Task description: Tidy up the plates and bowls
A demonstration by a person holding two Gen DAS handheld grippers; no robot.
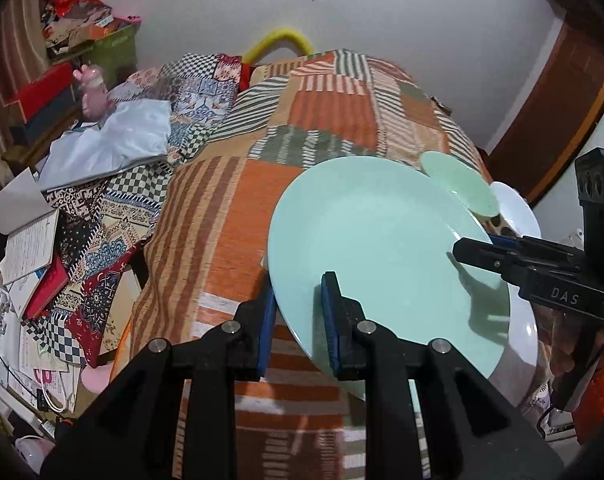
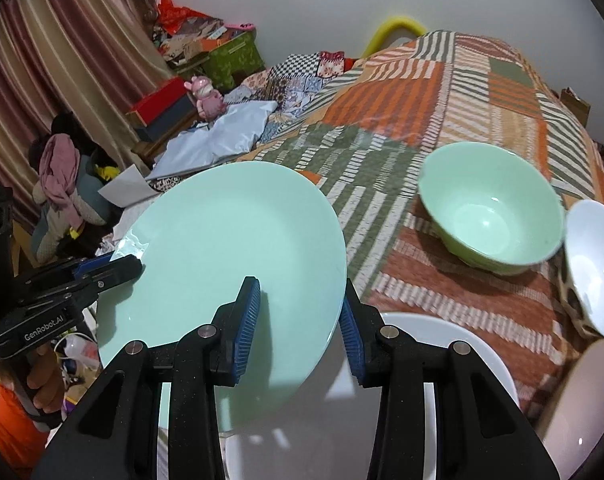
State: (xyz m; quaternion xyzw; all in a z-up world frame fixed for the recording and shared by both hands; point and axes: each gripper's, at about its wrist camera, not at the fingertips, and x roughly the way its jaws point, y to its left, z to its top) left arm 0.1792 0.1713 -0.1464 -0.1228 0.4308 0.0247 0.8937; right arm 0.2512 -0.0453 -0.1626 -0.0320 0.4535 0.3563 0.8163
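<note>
Left wrist view: mint green plate (image 1: 381, 240) is off the bed, tilted, pinched at two rim spots. Left gripper (image 1: 298, 316) is clenched on the near-left rim, one blue pad over the top face, the other under the edge. Right gripper (image 1: 467, 250) comes in from the right side and bites the opposite rim; the person's hand (image 1: 565, 344) on its handle is partly visible below it.

Right wrist view: same plate (image 2: 230, 248), right gripper (image 2: 302, 320) grasping its right rim, left pad on the top face, right pad outside the edge. Left gripper (image 2: 130, 266) clamps the far-left rim.

White plate (image 2: 441, 360) sits directly below the green plate, on the patchwork bedspread (image 2: 441, 92). Green bowl (image 2: 489, 216) stands upright on the bedspread to the right, well apart from the plate. White bowl (image 2: 593, 268) is tipped on its side just beside the green bowl, patterned outside facing down-left. Pale plate edge (image 2: 581, 400) shows at the lower right, blurred.

Clutter left of the bed: books (image 1: 30, 248), pink doll (image 2: 208, 96), red box (image 2: 162, 98), curtain (image 2: 62, 40).
</note>
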